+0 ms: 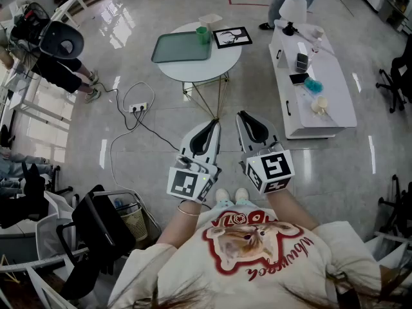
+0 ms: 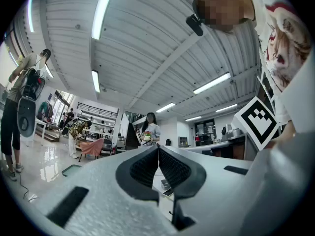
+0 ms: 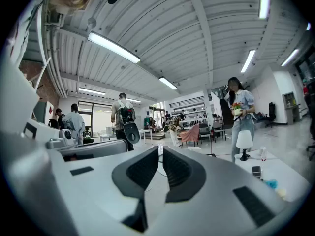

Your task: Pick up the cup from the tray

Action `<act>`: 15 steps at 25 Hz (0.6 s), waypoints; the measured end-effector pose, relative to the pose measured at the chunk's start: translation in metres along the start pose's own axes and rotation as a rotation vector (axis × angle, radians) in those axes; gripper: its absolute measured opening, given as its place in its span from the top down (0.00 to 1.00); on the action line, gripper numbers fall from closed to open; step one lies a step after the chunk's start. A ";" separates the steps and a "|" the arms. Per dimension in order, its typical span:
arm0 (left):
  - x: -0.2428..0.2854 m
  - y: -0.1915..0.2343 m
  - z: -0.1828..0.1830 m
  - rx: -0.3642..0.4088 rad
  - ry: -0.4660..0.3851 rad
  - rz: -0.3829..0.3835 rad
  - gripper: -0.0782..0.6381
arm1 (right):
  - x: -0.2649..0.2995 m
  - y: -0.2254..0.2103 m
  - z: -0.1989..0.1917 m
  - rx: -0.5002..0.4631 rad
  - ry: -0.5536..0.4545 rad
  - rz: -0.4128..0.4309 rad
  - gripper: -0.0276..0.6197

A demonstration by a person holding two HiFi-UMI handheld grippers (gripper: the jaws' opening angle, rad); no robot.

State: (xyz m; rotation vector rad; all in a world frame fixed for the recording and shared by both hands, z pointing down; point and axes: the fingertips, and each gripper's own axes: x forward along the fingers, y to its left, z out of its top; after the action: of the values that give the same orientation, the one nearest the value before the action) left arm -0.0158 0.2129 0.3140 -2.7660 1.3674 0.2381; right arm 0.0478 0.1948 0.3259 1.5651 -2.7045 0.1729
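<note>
A green cup (image 1: 203, 34) stands at the far right corner of a green tray (image 1: 181, 47) on a round white table (image 1: 225, 62), well ahead of me. Both grippers are held close to my body over the floor, short of the table and pointing at it. My left gripper (image 1: 215, 122) is shut with nothing in it; in the left gripper view its pads (image 2: 147, 167) meet. My right gripper (image 1: 241, 115) is beside it, also shut and empty; its pads (image 3: 176, 167) stand nearly together in the right gripper view. Neither touches the cup.
A framed picture (image 1: 232, 37) lies on the round table beside the tray. A long white bench (image 1: 335, 102) with a lamp (image 1: 293, 10) and small items stands at right. A power strip (image 1: 138, 107) with cables lies on the floor at left. A person (image 1: 61, 60) stands far left; black chair (image 1: 103, 227) near left.
</note>
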 end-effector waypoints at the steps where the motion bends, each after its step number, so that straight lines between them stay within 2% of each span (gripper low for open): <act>1: 0.000 0.000 0.000 -0.001 -0.001 -0.001 0.87 | 0.000 0.001 -0.001 -0.001 0.002 0.002 0.89; 15: 0.004 -0.011 -0.002 -0.006 0.004 -0.009 0.87 | -0.006 -0.003 0.003 -0.005 -0.011 -0.001 0.89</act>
State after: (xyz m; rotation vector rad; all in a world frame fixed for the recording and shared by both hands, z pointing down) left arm -0.0047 0.2163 0.3154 -2.7785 1.3566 0.2374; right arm 0.0535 0.1977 0.3233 1.5711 -2.7095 0.1582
